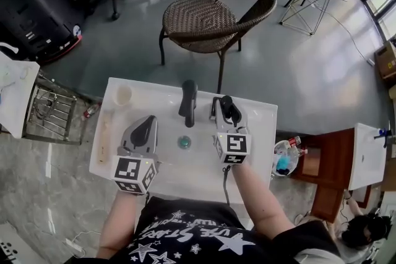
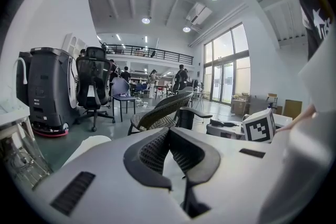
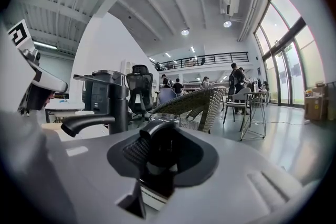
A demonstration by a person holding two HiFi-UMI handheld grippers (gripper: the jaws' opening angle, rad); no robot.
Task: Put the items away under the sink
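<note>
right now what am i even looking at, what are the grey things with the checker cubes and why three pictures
There is no robot here. A person stands at a white sink with a hand-worked two-jaw gripper in each hand. The marker cubes are part of those tools.

The head view comes from a camera on the person's head, looking steeply down. The other two come from a camera riding on each gripper, looking along its jaws.

On the sink are a black faucet, a drain, and along the left edge a pale cup and a thin stick-like item.

The left gripper is shut and empty. The right gripper is closed on a small dark item; I can't tell what it is.
</note>
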